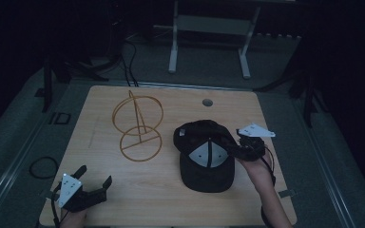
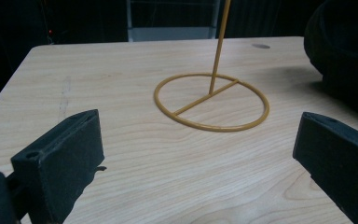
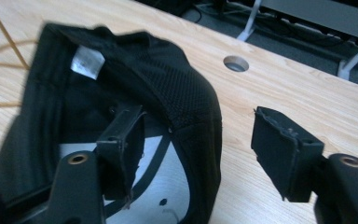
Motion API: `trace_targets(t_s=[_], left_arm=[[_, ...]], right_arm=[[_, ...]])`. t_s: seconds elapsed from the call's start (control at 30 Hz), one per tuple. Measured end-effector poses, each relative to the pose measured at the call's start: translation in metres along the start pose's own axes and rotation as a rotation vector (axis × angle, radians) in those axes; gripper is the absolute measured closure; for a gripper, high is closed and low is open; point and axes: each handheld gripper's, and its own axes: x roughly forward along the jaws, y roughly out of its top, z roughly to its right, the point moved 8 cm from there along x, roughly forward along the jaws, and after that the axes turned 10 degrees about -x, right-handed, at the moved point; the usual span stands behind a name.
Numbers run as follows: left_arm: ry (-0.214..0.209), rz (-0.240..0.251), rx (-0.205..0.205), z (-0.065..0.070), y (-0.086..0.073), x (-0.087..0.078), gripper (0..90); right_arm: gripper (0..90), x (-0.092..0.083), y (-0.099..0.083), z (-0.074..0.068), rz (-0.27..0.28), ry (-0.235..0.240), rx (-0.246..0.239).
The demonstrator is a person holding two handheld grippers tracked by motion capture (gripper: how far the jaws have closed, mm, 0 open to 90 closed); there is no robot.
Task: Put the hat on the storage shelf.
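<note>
The cap (image 1: 206, 159) lies upside down on the right half of the desk (image 1: 100, 185), its lining and a white label facing up, with the wire stand (image 1: 138, 124) just to its left. In the right gripper view the right hand-held gripper (image 3: 200, 144) straddles the cap's side wall: one jaw sits inside the crown, the other outside over bare wood, with a clear gap between the outer pad and the fabric, so the jaws stand apart and nothing is clamped yet. The left hand-held gripper (image 2: 196, 154) rests near the front left corner, its jaws wide apart and empty, facing the stand's ring base.

The soft wall could fold or slide away as the pads meet, leaving only a thin pinch of mesh. Lifted that way, the cap may sag, twist or slip free, and its brim could knock the light stand over.
</note>
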Motion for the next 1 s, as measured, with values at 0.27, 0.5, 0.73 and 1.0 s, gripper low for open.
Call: trace_targets(t_s=[0.27,0.5,0.73,1.0], left_arm=[[0.002,-0.006,-0.009,-0.002,0.000,0.000,2.1],[0.011,-0.025,0.001,-0.002,-0.003,0.003,2.1],[0.025,-0.052,0.013,-0.002,-0.006,0.004,2.1],[-0.009,-0.092,0.005,0.005,-0.009,0.006,2.1]], right_arm=[[40.9,0.033,-0.010,-0.001,-0.069,0.016,-0.010],[59.9,0.049,-0.013,-0.002,-0.136,0.011,-0.046],[89.5,0.053,-0.013,0.001,-0.164,-0.034,-0.040],[89.7,0.039,0.011,-0.004,-0.091,-0.040,-0.015]])
